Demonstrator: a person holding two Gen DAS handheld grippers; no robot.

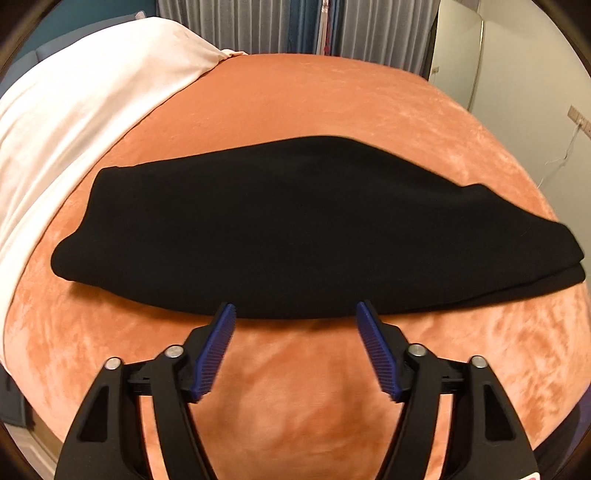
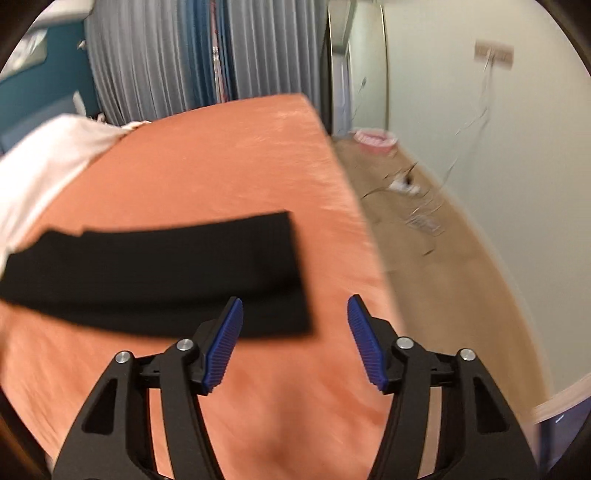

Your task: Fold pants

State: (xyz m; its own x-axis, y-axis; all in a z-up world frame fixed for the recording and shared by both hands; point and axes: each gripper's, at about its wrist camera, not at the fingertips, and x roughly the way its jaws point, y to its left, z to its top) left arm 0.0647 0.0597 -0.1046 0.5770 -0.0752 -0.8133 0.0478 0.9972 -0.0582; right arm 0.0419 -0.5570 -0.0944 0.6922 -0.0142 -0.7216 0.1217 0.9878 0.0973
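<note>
Orange bedspread (image 1: 295, 92) is covering the bed, white blanket (image 1: 74, 110) bunched along its left side, grey curtains (image 1: 258, 26) hanging behind. Black pants (image 1: 295, 229) are lying folded into a long flat band across the spread. I am holding my left tongs (image 1: 296, 309) spread wide and gripping nothing, tips right at the pants' near edge. My right tongs (image 2: 294, 302) are also gaping empty over the pants' right end (image 2: 288, 280); that view is blurring. Wood floor (image 2: 424, 221) is showing beyond the bed.
</note>
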